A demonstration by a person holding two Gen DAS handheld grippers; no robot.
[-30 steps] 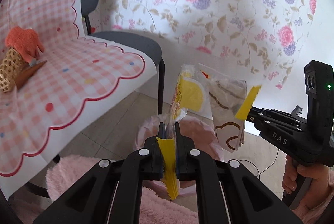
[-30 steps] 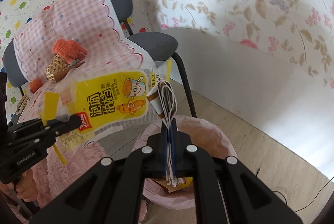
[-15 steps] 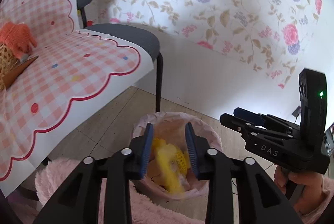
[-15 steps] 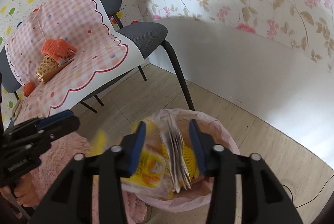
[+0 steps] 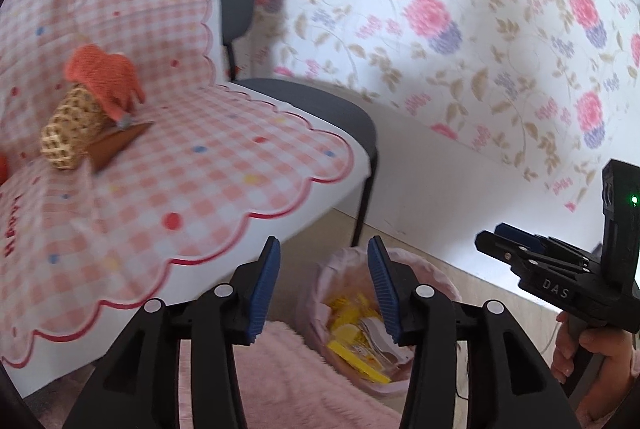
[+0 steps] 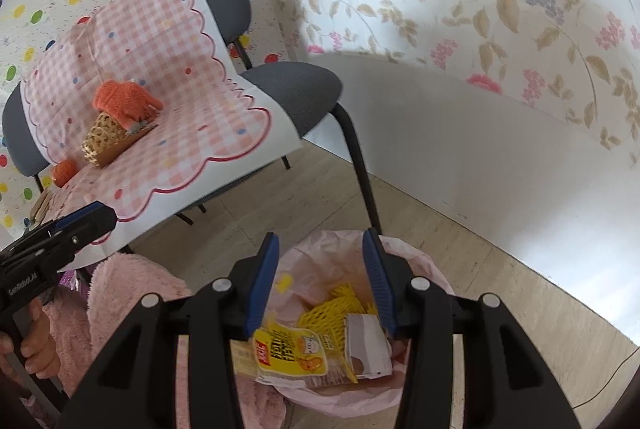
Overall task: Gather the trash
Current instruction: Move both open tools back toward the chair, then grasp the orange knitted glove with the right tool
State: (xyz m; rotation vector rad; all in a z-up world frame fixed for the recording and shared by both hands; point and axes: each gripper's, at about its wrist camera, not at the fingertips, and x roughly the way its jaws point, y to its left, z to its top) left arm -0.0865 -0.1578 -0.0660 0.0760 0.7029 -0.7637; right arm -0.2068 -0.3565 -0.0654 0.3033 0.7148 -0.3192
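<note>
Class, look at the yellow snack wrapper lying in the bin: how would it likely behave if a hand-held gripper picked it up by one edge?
The yellow snack wrapper looks like thin, flat film, so it would probably flop and sag from the pinched edge. It appears empty, so likely very light. Its glossy surface may slip between the pads unless they close firmly.

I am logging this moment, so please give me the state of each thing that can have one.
Left gripper: open, holding nothing.
Right gripper: open, holding nothing.
Pink-lined trash bin: uncovered, trash inside.
Yellow printed snack bag: lying in the bin.
Yellow foam net: in the bin, partly under the bag.
Pink checked cloth: draped over the grey chair.
</note>
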